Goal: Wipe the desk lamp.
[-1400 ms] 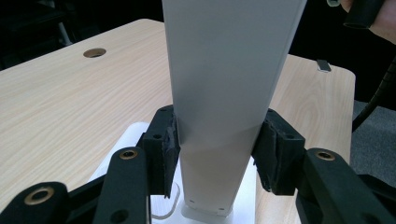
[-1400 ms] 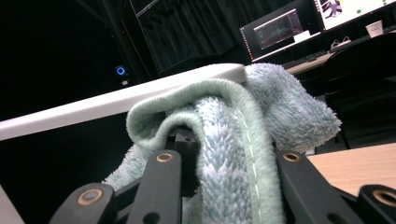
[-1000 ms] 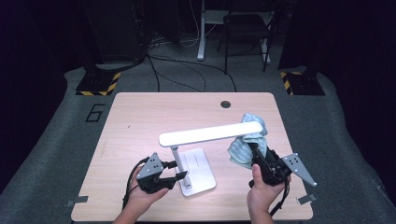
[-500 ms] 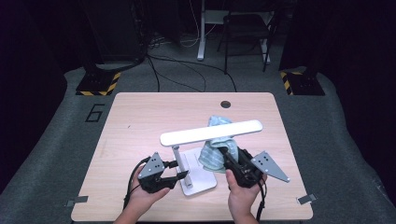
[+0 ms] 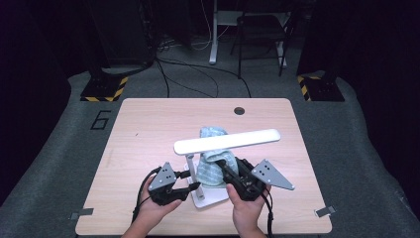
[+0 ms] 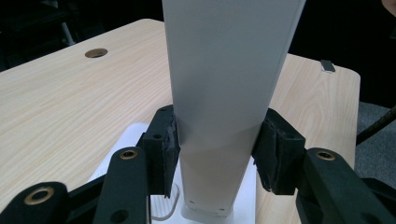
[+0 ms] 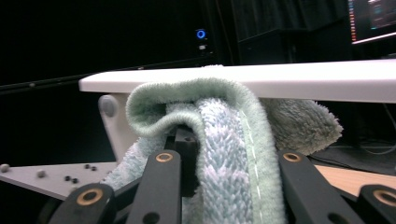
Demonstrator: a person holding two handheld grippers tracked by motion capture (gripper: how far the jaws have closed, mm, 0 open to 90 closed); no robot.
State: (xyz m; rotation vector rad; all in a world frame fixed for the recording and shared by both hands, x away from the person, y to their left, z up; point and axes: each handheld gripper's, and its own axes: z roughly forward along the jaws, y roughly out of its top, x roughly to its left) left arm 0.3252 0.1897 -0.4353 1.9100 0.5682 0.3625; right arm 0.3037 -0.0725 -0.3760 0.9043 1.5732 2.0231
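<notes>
A white desk lamp stands near the table's front edge, its long head (image 5: 228,140) lying level above its flat base (image 5: 208,199). My left gripper (image 5: 192,186) is shut on the lamp's upright post (image 6: 224,93), with the pads (image 6: 168,144) pressed on both sides low down near the base (image 6: 126,140). A light blue-green fluffy cloth (image 5: 213,166) hangs over my right gripper (image 5: 229,172), which is shut on it. In the right gripper view the cloth (image 7: 224,140) bunches up against the underside of the lamp head (image 7: 289,79), next to the hinge (image 7: 108,106).
The light wooden table (image 5: 148,134) has a round cable hole (image 5: 239,110) at its far edge. Beyond it, cables, a chair and desk legs stand on the grey floor (image 5: 198,74). A monitor (image 7: 371,18) glows at the right gripper view's upper right.
My right gripper has carried the cloth leftwards from the table's right side to under the lamp head, by the post. The left gripper and lamp have stayed in place.
</notes>
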